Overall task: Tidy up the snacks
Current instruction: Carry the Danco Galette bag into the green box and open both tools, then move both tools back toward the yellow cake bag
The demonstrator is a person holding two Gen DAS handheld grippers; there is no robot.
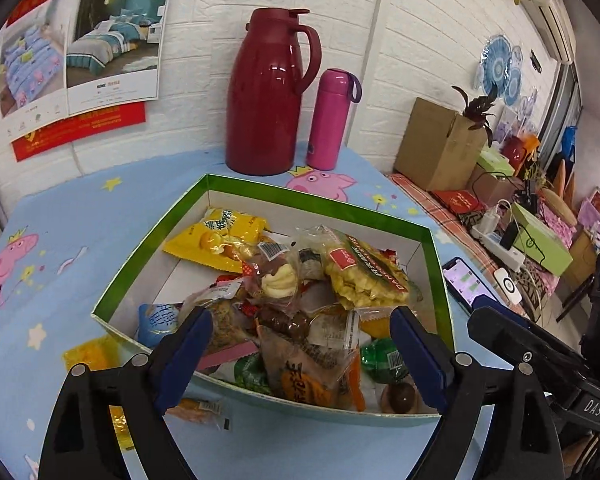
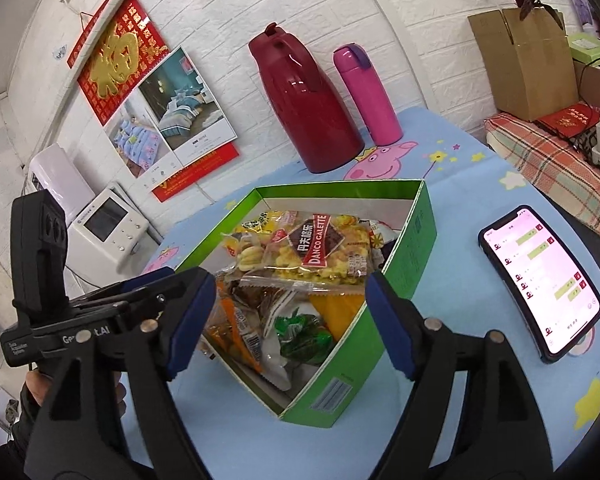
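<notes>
In the left wrist view, the left gripper (image 1: 300, 340) is wide open and holds nothing; its blue pads (image 1: 188, 356) hang over the near edge of a green box (image 1: 148, 256). The box stands in the middle of the table (image 1: 80, 216), which is covered with a blue cartoon cloth. The box is full of snacks (image 1: 292, 300), with a yellow bag (image 1: 216, 240) toward its far side. Two small packets (image 1: 88, 354) lie on the cloth just beside the near left corner of the box. A red jug (image 1: 268, 96) and a pink bottle (image 1: 330, 120) stand at the far edge of the table.

In the right wrist view, the right gripper (image 2: 290, 320) is also spread open and empty, above the near corner of the box (image 2: 404, 264). A biscuit bag (image 2: 320, 256) lies on top of the pile. A phone (image 2: 540, 280) lies on the cloth to the right of the box, apart from it, with its screen lit. The left gripper (image 2: 112, 308) shows at the left.
</notes>
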